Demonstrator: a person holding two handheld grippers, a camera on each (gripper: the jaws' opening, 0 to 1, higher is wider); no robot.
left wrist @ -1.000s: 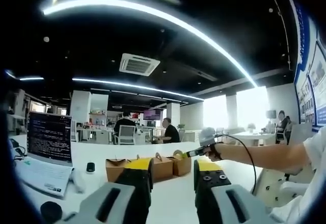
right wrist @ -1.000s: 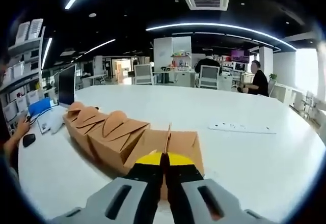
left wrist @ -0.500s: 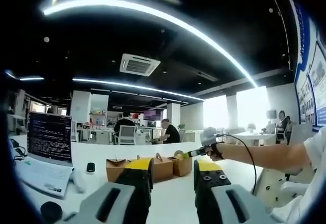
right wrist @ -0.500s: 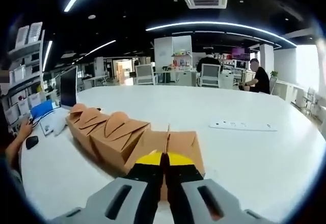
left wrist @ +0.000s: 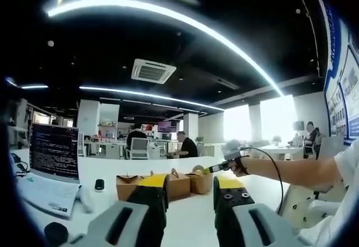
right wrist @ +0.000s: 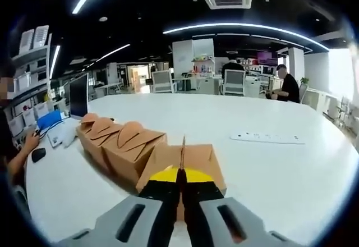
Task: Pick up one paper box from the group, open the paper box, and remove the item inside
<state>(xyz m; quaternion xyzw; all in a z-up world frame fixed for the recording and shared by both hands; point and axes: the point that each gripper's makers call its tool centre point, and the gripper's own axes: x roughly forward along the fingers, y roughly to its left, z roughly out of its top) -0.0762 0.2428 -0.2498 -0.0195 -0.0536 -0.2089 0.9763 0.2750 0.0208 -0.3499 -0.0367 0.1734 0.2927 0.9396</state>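
Right gripper view: right gripper (right wrist: 179,181) fingers pinched box (right wrist: 182,163) top flap, left gripper (left wrist: 190,193) fingers spread, boxes (left wrist: 162,184) on table (right wrist: 269,168).

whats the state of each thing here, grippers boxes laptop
right gripper: shut on the top flap of the nearest paper box
left gripper: open, holding nothing
other paper boxes: closed, in a row on the table
laptop: open, screen lit

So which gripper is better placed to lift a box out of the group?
The right gripper: its fingers are shut on the nearest paper box's top flap. The left gripper is open, well short of the boxes.
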